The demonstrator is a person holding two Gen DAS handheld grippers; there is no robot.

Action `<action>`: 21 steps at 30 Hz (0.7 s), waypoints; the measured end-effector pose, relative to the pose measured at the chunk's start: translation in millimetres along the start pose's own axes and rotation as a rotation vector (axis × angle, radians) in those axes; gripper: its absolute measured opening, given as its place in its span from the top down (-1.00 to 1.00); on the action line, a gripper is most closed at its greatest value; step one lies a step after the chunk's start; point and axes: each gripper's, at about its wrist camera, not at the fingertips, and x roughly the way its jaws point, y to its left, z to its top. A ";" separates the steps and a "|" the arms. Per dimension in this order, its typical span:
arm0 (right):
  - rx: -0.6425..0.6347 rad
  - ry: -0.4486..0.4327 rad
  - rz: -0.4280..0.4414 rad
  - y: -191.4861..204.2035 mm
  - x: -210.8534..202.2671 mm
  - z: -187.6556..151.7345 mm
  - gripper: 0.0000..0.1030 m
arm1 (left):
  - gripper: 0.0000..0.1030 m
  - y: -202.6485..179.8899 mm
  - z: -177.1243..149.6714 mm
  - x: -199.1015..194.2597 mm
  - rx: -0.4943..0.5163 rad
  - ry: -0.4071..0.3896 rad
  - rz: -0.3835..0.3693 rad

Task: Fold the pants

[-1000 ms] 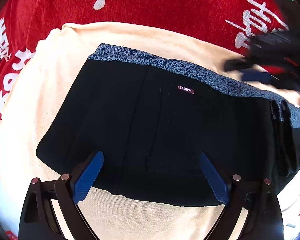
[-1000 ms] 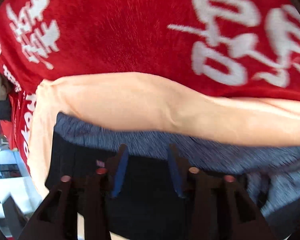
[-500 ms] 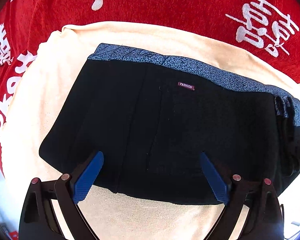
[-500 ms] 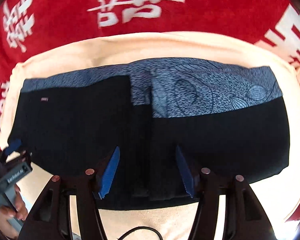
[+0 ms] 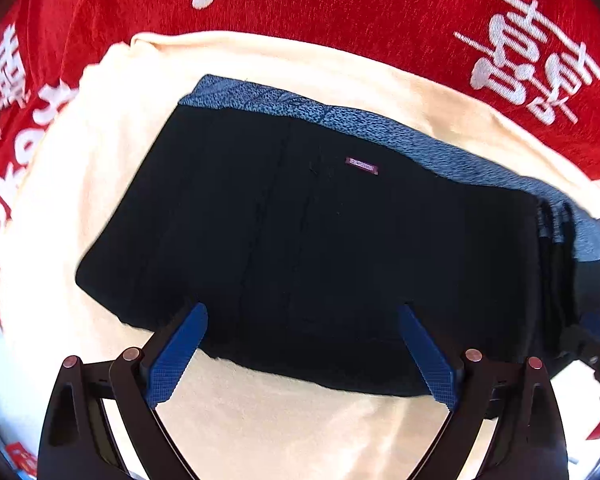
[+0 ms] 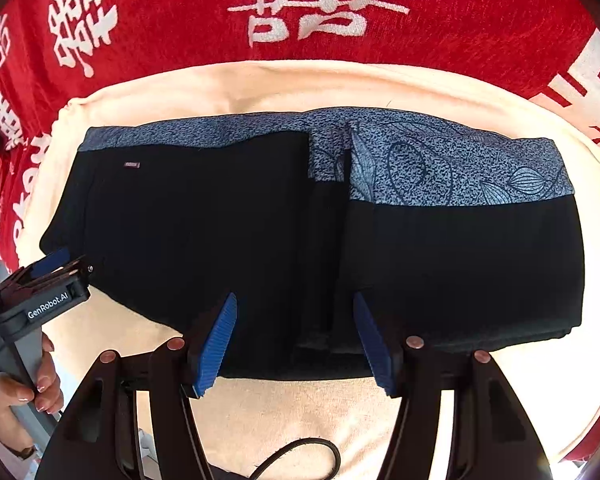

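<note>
pants: folded black bundle lying flat on cream towel | handling: soft, light, layers likely to slide; take a folded edge through all layers | left gripper: wide apart, empty, above pants | right gripper: jaws just opened, empty.

Both fisheye views are brightly and evenly lit, with the cream towel near overexposure at the lower edges, while the black pants swallow almost all fold detail. Straight lines bow strongly toward dark, vignetted corners. The left view is slightly soft; the right is sharper.
</note>
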 end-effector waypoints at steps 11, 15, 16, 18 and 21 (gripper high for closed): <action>-0.166 0.026 -0.057 41.3 30.1 -9.8 -0.36 | -0.88 38.5 -26.5 -13.6 -0.198 0.055 -0.149; -0.187 0.021 -0.068 46.3 31.4 -11.5 -0.39 | -0.88 71.7 -36.6 -20.4 -0.311 0.012 -0.240; -0.185 0.019 -0.065 46.5 31.6 -11.9 -0.39 | -0.88 81.0 -39.1 -21.0 -0.340 0.002 -0.273; -0.185 0.014 -0.059 45.5 31.4 -13.1 -0.39 | -0.88 97.5 -42.9 -16.3 -0.383 -0.004 -0.330; -0.186 0.016 -0.059 42.0 30.7 -14.8 -0.40 | -0.88 111.4 -45.3 -10.7 -0.427 -0.013 -0.419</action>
